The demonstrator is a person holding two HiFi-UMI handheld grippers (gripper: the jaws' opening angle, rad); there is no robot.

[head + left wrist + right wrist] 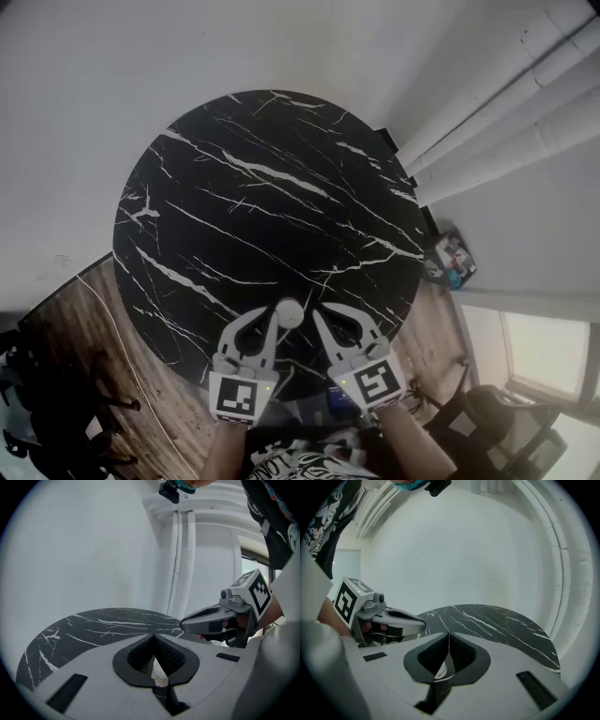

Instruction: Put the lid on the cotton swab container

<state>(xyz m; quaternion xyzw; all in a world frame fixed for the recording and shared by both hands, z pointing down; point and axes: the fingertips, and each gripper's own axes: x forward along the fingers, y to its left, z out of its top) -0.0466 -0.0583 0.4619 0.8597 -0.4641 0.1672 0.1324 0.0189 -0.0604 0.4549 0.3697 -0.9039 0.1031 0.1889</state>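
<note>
Where the head view looks down, two hand-held grippers lie side by side over the near edge of a round black white-veined table (pixel 234 206), tips angled toward each other.

Item 1 – left gripper (pixel 278 317): jaws drawn in to a narrow gap and clamped on a small white ribbed body, the cotton swab container (pixel 159 674). From above, the container shows as a white round shape just off this gripper's tips, between the two tools. Whether it rests on the tabletop or hangs above it cannot be told.

Item 2 – right gripper (pixel 317 314): jaws likewise nearly together, pinching a thin piece seen edge-on with a red-printed white patch low between the pads, the lid (pixel 440 670). Its edge rises as a fine line to the jaw tips. The head view does not resolve it.

Item 3, relation: each gripper view shows the other tool close alongside, its nose pointing inward. Lid and container are held separately.

Surroundings: pale wall, white pipes (pixel 506 103) beyond the table's far right, wooden floor (pixel 103 319) at left.
</note>
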